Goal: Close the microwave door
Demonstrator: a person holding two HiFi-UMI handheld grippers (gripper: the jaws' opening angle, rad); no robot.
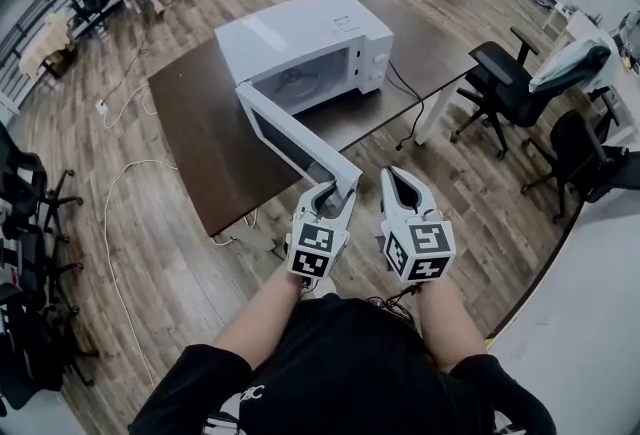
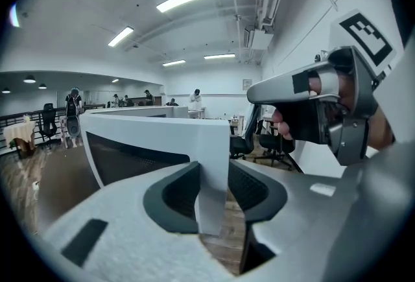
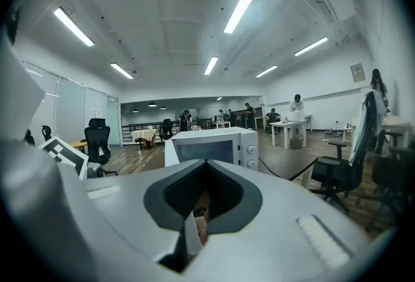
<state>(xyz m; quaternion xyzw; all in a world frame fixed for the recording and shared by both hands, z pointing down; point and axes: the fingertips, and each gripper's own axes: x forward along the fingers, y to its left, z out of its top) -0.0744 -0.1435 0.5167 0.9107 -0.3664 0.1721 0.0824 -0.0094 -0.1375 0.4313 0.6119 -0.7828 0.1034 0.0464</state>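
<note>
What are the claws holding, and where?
The left claw pinches the open microwave's door by its free edge, which sits between the pads. The right claw holds nothing.

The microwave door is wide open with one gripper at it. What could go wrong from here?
1. The left gripper has only the free end of the microwave door between its jaws, so it may slip off as the door swings.
2. A hard push could slide the microwave on the table and tug its cable, which trails off the edge.
</note>
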